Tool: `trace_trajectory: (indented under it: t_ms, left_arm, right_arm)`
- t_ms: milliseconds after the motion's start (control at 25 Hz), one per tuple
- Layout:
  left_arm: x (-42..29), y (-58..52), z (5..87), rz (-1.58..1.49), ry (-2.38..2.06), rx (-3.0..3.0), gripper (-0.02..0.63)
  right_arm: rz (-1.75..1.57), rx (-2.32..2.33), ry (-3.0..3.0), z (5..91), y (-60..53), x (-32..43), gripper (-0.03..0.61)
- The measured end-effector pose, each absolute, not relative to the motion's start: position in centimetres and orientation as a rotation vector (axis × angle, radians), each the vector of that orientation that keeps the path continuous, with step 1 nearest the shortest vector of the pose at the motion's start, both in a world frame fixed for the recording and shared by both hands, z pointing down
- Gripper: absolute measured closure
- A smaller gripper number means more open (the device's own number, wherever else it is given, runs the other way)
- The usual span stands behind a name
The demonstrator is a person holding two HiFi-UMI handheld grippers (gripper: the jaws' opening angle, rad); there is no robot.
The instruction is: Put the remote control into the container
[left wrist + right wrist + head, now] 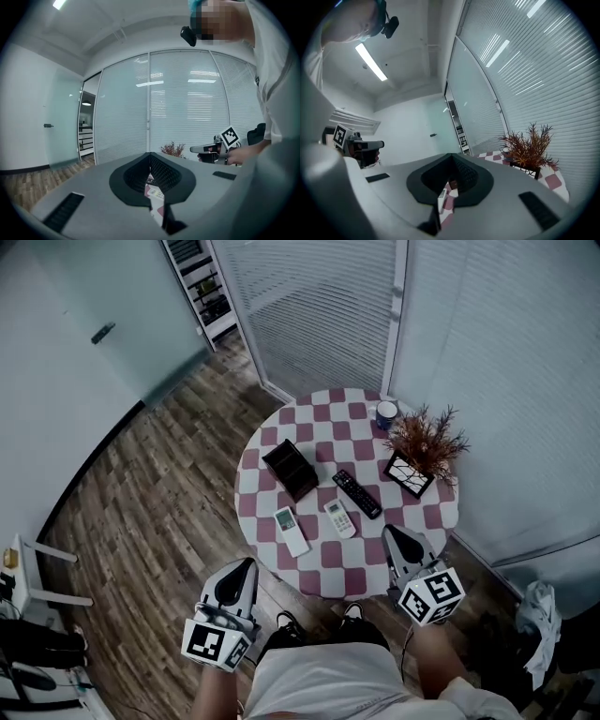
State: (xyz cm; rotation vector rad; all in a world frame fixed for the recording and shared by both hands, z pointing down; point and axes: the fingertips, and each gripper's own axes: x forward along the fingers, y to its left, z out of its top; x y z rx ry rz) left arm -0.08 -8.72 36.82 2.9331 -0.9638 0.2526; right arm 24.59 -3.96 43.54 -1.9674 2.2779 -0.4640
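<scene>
A round table [323, 579] with a checked cloth is seen from above, standing on a wood-plank floor [159, 512] beside slatted blinds. A black remote control [357, 493] lies flat near the table's centre and is not in the container [291, 468], a dark open box set apart from it at about 9 o'clock on the tabletop. Two more handsets are laid nearer the person: a larger white remote control [291, 531] at about 8 o'clock and a smaller white remote control [339, 518] at about 6 o'clock, just beside the black one's near end but not touching it. A cup [386, 414] is placed at 1 o'clock by the far rim, and a potted plant [427, 442] with dry reddish twigs at 2 o'clock. The left gripper [246, 566] is held off the table over the floor, at about 7 o'clock from the table's edge, while the right gripper [392, 532] is poised above the near rim at about 5 o'clock. On both tools the fingers [136, 180] are brought together with only a thin slit left between them, through which the checked cloth is glimpsed. Nothing is gripped by either.
</scene>
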Motion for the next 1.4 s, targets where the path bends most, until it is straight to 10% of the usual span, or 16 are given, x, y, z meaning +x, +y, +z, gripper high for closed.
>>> trace_trajectory:
  t_ms: [760,1400]
  left_arm:
    - [-5.3,-15.9,39.1,0.136,-0.885,2.872,0.604]
    - [-12.0,-19.9,45.5,0.194,-0.893,2.717,0.604]
  right_arm:
    - [-0.631,-2.102,2.597,46.4,-12.2,14.2,0.563]
    - [-1.469,-2.195,2.775,65.0,-22.9,6.5,0.288]
